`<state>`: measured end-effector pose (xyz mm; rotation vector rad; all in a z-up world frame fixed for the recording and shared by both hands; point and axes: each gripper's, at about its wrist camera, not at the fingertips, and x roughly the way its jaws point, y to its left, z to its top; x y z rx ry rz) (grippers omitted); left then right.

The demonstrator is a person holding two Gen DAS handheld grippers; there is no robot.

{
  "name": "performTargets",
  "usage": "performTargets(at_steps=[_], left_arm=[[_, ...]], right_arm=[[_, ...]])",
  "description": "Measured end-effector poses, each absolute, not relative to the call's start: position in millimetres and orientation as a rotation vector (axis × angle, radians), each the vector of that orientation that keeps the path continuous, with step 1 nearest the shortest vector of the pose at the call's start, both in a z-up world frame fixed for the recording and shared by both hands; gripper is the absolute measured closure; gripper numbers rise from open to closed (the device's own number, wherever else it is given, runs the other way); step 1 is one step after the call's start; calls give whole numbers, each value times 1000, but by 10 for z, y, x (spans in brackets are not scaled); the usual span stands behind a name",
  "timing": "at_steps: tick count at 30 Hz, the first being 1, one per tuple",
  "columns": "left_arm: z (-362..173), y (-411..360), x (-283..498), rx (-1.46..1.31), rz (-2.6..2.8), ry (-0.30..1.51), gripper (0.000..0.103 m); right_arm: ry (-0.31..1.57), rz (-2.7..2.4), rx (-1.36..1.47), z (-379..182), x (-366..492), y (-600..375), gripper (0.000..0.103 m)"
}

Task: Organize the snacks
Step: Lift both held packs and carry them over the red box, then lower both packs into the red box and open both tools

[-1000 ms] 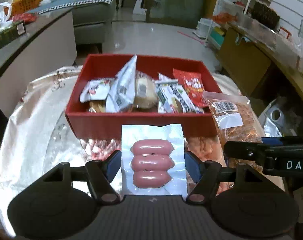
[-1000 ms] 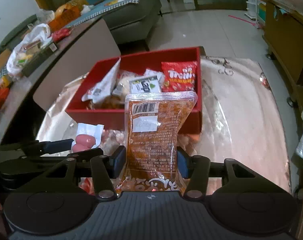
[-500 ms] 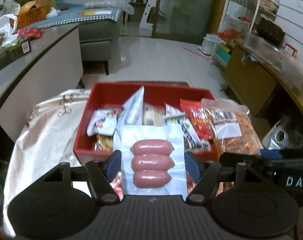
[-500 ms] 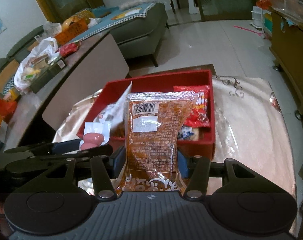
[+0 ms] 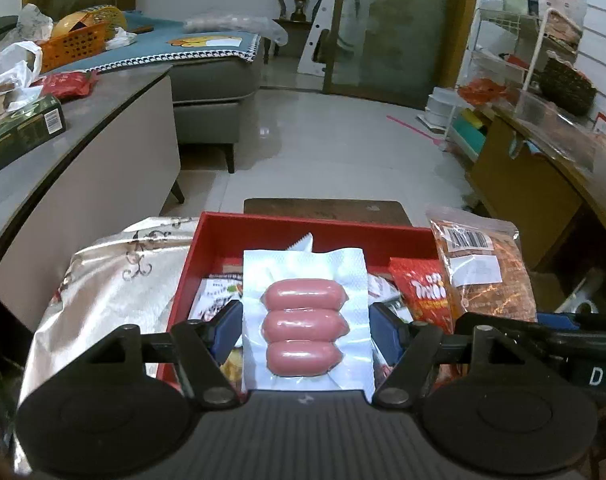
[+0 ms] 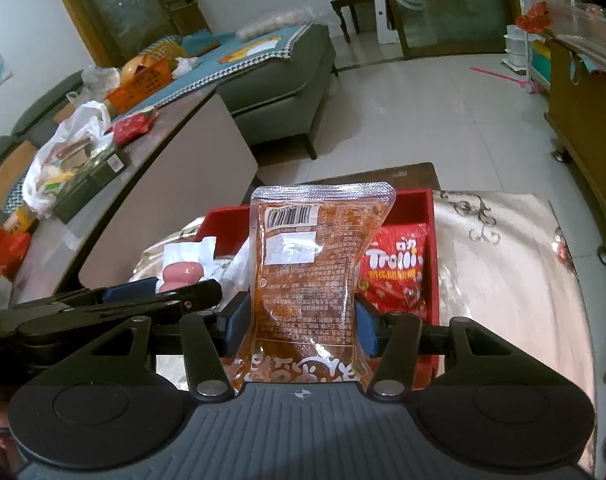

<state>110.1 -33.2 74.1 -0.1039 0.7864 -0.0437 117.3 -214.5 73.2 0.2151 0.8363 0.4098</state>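
Two grippers: each one is carrying a snack above the near side of the red box.
Left gripper: its jaws are clamping the clear sausage pack by its two side edges; the blue pads are pressing on the film.
Sausage pack: three pink sausages are lying stacked across it, and it is hanging over the left half of the box, hiding part of the contents.
Right gripper: its jaws are squeezing the orange snack bag at its narrowed waist, with the barcode label facing the camera and the sealed top edge pointing to the far side.
Orange snack bag: it is standing upright in the grip, in front of the right part of the box; from the left view it is showing just right of the box.
Red box: it is sitting on the counter, which is wearing a shiny cloth with scroll patterns.
Red Trolli bag: it is lying inside the box against the right wall.
Other packets: several are lying in the left part of the box, mostly hidden by the held packs.
Far background: a grey sofa is standing beyond the counter on the tiled floor.
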Motion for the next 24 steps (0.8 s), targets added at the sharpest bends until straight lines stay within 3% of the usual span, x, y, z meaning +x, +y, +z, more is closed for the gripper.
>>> performTargets(at_steps=[24], left_arm=[[398,-395,1645,-40,18,828,41]], right_arm=[[917,357,180,360,1749,-2084,41]])
